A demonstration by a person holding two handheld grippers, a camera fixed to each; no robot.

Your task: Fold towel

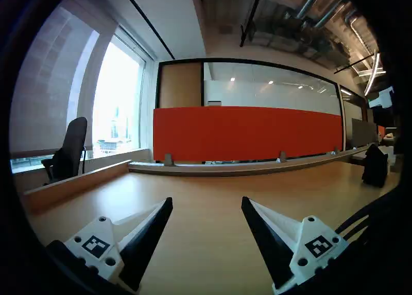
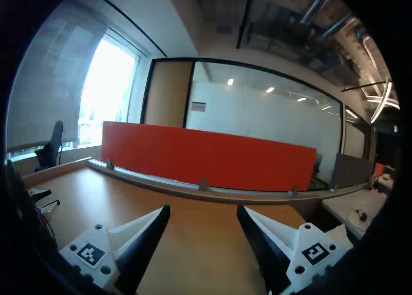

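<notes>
Left gripper view: left gripper (image 1: pixel 206 200) gaping wide, nothing held, over the wooden desk (image 1: pixel 216 233). Ahead, a red partition (image 1: pixel 247 133). Far left, an office chair (image 1: pixel 69 151). Off right, a dark shape (image 1: pixel 375 165), possibly a bag, partly cut off. Right gripper view: right gripper (image 2: pixel 203 208) equally wide, empty-handed, desk below, partition ahead. Where the towel lies, I cannot tell.

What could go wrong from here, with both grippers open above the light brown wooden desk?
Both the left gripper and the right gripper point along the light brown wooden desk toward the orange partition panel, not down, so a grasp begun now might close on air. In the right gripper view the left gripper's white fingertips sit close at the left edge; bringing the hands together could knock them.
</notes>
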